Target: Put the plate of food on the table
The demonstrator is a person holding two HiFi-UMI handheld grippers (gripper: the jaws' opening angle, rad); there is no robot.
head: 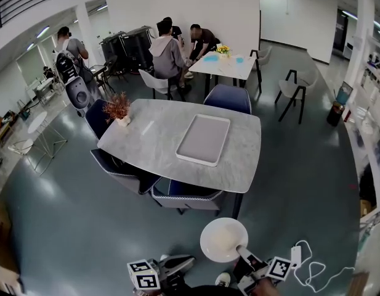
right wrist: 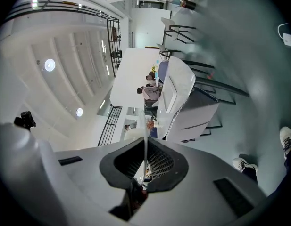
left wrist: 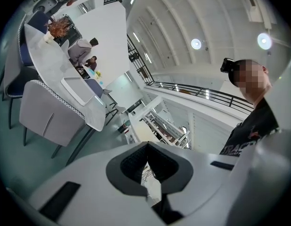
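A round white plate [head: 223, 239] with pale food on it hangs above the floor, short of the near edge of the grey marble table [head: 239, 165]. My right gripper [head: 241, 250] is shut on the plate's right rim. In the right gripper view the plate's rim [right wrist: 145, 149] shows edge-on as a thin line between the jaws of that gripper [right wrist: 145, 163]. My left gripper [head: 186, 263] sits low at the left of the plate, apart from it. Its jaws are shut with nothing between them in the left gripper view [left wrist: 146, 149].
A grey tray [head: 203, 139] lies on the table's middle and a small potted plant [head: 119, 110] stands at its left end. A padded chair [head: 186, 196] is tucked in at the near side. A white cable [head: 307, 267] lies on the floor. People [head: 177, 48] sit at a far table.
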